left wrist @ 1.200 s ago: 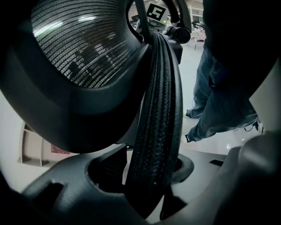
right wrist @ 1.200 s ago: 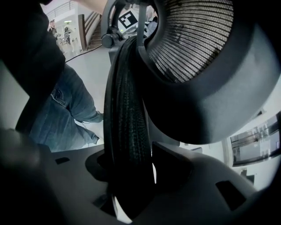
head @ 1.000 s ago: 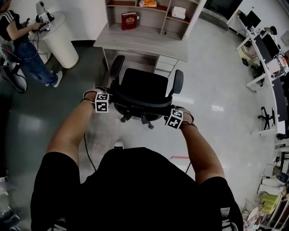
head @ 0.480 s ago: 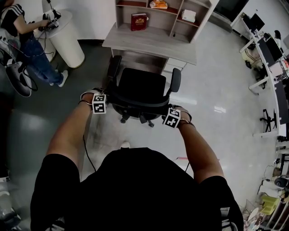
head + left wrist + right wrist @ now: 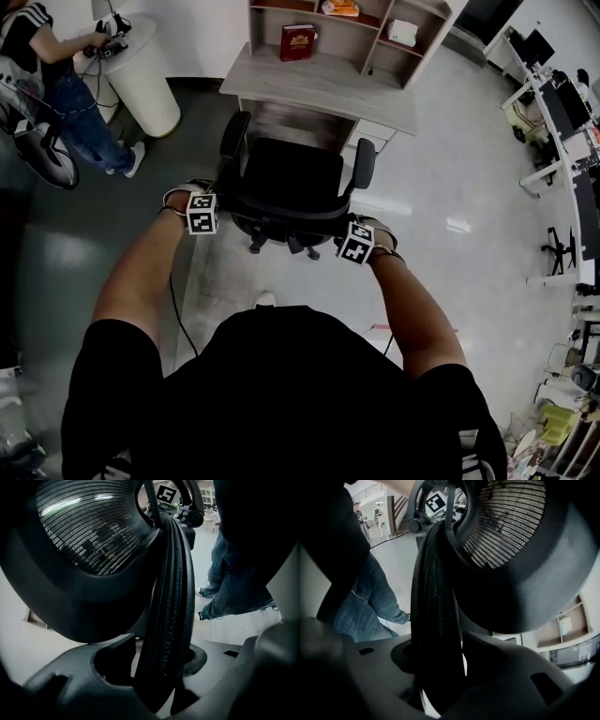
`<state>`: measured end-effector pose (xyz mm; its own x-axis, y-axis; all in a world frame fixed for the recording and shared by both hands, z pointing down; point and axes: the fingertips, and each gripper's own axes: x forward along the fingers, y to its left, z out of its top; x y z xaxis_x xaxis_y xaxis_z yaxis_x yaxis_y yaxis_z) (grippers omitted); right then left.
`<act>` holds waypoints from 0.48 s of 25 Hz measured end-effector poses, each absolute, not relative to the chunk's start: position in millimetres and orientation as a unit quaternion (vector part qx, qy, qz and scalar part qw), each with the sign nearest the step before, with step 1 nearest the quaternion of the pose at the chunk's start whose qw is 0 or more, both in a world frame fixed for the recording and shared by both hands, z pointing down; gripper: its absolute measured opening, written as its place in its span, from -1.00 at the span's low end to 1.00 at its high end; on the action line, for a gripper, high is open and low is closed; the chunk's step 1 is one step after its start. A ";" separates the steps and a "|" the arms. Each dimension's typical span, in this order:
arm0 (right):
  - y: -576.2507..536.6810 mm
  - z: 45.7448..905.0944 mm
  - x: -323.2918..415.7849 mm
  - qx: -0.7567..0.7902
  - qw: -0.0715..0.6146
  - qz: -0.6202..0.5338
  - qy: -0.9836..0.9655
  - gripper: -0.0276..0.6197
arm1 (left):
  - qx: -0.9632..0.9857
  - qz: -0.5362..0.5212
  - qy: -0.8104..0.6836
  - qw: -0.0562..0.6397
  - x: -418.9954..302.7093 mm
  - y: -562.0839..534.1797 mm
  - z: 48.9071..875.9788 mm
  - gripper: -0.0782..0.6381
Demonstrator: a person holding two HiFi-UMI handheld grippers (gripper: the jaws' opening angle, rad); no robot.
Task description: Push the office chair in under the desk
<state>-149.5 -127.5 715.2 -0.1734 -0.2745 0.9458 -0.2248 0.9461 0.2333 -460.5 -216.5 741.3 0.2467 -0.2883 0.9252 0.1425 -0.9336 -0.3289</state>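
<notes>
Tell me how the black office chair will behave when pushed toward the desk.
The black mesh office chair probably rolls easily: its star base stands on glossy floor. Gripped high on the backrest, it may swivel or tip slightly.

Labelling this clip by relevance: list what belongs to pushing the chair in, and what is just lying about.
Belongs to the job:
- office chair, held at its backrest rim
- desk
- left gripper
- right gripper

Just lying about:
- red book on the desk's shelf
- white box on the shelf
- round white table
- person in jeans
- monitors on the far desks
</notes>
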 end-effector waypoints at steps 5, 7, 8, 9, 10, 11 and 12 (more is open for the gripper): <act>-134.9 713.7 -151.4 0.169 0.615 -0.024 -0.770 -0.28 | -0.772 -0.612 0.038 0.171 -459.7 -220.1 740.2 -0.20; -136.1 713.2 -151.7 0.167 0.614 -0.026 -0.771 -0.28 | -0.773 -0.611 0.041 0.170 -460.1 -220.7 740.3 -0.20; -137.2 712.6 -151.7 0.166 0.614 -0.027 -0.771 -0.28 | -0.773 -0.610 0.043 0.170 -460.4 -221.8 739.8 -0.20; -138.7 712.2 -151.4 0.165 0.615 -0.029 -0.771 -0.28 | -0.773 -0.610 0.045 0.171 -460.3 -223.2 738.8 -0.20; -140.7 712.1 -151.0 0.164 0.615 -0.029 -0.771 -0.29 | -0.773 -0.609 0.046 0.171 -459.8 -224.7 738.0 -0.20; -143.0 712.4 -150.6 0.165 0.615 -0.030 -0.771 -0.29 | -0.774 -0.608 0.046 0.171 -459.3 -226.1 737.5 -0.20; -145.6 712.8 -150.4 0.166 0.615 -0.030 -0.770 -0.29 | -0.774 -0.608 0.045 0.171 -459.1 -227.9 737.6 -0.21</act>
